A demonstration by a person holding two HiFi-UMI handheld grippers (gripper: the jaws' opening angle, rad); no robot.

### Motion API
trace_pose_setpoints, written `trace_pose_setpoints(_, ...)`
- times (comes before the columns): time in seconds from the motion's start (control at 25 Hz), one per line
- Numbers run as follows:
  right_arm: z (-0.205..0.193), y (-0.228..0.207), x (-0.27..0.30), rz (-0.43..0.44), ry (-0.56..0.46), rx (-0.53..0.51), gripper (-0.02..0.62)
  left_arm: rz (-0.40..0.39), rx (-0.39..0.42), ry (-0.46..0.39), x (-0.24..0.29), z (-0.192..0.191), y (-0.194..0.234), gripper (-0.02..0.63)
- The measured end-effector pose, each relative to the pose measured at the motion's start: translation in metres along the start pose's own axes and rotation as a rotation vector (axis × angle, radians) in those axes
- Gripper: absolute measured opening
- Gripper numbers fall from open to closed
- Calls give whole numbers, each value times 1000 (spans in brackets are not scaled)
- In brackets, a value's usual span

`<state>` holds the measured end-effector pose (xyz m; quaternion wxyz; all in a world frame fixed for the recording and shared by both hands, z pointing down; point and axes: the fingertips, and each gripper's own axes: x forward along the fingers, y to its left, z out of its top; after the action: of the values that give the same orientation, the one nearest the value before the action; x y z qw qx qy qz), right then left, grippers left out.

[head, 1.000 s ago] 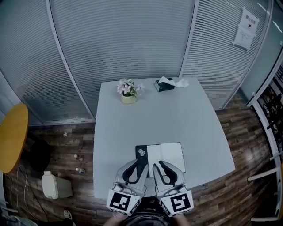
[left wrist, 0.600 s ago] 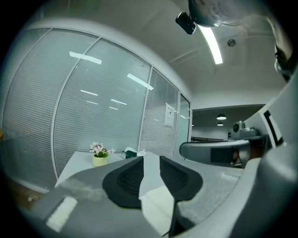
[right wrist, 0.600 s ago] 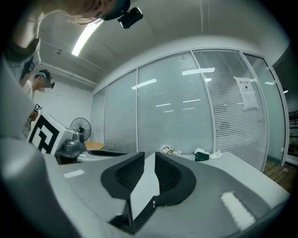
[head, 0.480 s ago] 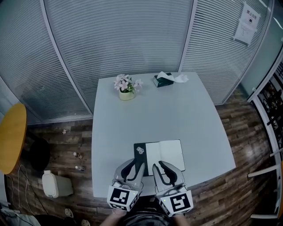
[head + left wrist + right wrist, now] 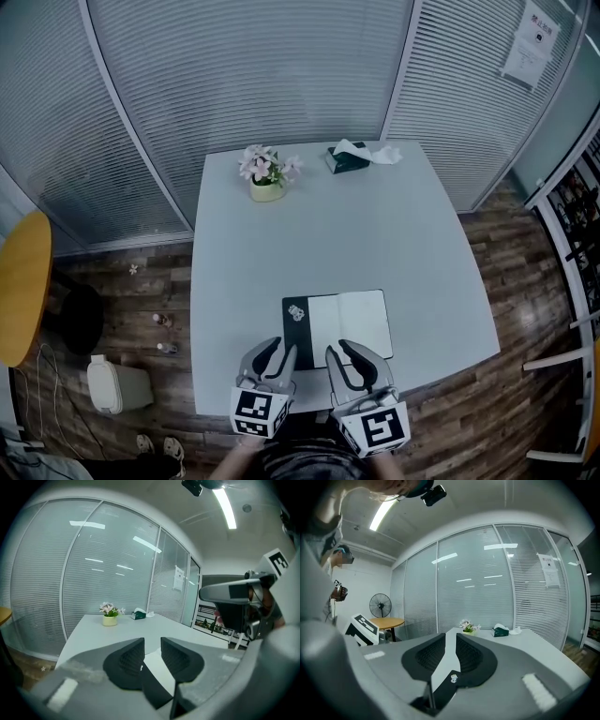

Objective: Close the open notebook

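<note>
The open notebook [image 5: 339,321] lies flat near the front edge of the white table [image 5: 328,216], with its dark cover on the left and white pages on the right. The left gripper [image 5: 279,351] and right gripper [image 5: 341,351] hover just short of it, each with its jaws slightly apart and empty. The notebook looks light and thin, with floppy pages. The stiffer dark cover's outer edge seems the best place to pinch and fold over.

At the bottom of the head view, the left gripper [image 5: 282,349] and right gripper [image 5: 337,349] look alike — pale grey curved shells, their fingers lined with black ribbed pads [image 5: 125,660]. Each carries a white cube [image 5: 258,413] printed with black square markers at its rear end.
</note>
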<state>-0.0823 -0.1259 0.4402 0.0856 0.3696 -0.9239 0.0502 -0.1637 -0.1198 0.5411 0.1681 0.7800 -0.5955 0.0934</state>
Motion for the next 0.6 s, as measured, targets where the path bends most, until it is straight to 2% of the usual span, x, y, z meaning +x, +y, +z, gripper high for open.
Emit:
trace_pose_setpoints(0.2, -6, -4, 0, 0, 27, 14, 71, 16, -10, 84, 10, -29, 8, 105)
trace_pose_setpoints(0.6, -13, -19, -5, -35, 34, 36, 71, 25, -96, 255, 31, -102, 20, 117)
